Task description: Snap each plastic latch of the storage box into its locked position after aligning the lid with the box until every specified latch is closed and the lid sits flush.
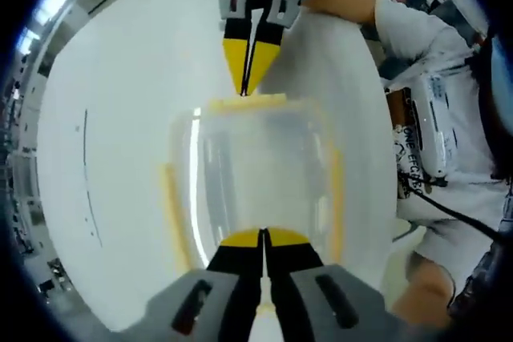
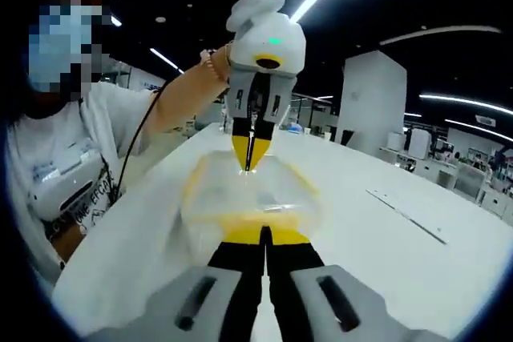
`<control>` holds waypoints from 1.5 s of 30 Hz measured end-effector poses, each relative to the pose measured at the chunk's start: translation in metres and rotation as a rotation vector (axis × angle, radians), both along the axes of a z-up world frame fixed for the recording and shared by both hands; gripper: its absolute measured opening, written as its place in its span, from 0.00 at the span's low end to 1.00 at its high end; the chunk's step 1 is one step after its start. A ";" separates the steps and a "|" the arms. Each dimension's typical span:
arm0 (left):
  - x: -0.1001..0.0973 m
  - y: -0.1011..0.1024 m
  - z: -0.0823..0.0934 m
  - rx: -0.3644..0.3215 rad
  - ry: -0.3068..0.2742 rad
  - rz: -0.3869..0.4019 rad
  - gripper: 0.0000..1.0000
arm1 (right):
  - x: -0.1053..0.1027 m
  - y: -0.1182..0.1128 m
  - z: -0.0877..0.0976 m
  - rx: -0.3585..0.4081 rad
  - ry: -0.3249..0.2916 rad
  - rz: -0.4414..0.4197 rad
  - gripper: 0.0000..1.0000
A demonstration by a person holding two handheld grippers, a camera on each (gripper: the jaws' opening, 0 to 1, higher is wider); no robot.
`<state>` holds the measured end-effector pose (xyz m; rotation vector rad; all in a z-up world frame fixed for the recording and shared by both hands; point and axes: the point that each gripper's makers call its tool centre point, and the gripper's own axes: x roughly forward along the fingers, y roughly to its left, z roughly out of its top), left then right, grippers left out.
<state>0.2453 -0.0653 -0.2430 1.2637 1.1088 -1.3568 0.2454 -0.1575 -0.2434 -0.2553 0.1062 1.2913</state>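
Observation:
A clear plastic storage box (image 1: 260,170) with its lid on lies on the white table (image 1: 112,118). Yellow latches show on its sides (image 1: 170,198) (image 1: 338,190) and at its ends. My left gripper (image 1: 261,235) is shut, tips resting at the box's near end. Opposite it, my right gripper (image 1: 247,90) is shut with its tips touching the far yellow latch (image 1: 264,102). In the right gripper view the box (image 2: 240,190) lies ahead. There my right gripper (image 2: 263,234) presses at the near yellow latch (image 2: 280,215), and the left gripper (image 2: 250,164) points down onto the far end.
A person in a white shirt (image 1: 437,118) stands close at the table's edge, a black cable hanging by their side, and holds both tools. A thin dark line (image 2: 405,215) is marked on the tabletop. Desks and a white pillar (image 2: 369,102) stand in the room beyond.

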 end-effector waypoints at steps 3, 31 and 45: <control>0.001 0.001 -0.001 0.018 -0.005 -0.013 0.00 | 0.003 0.000 -0.002 0.016 0.007 -0.003 0.00; 0.013 -0.003 -0.003 -0.028 0.022 0.037 0.00 | 0.010 0.000 -0.014 0.048 0.080 -0.013 0.00; 0.006 -0.004 0.002 0.001 0.044 0.070 0.00 | 0.007 0.007 -0.015 -0.028 0.057 -0.078 0.00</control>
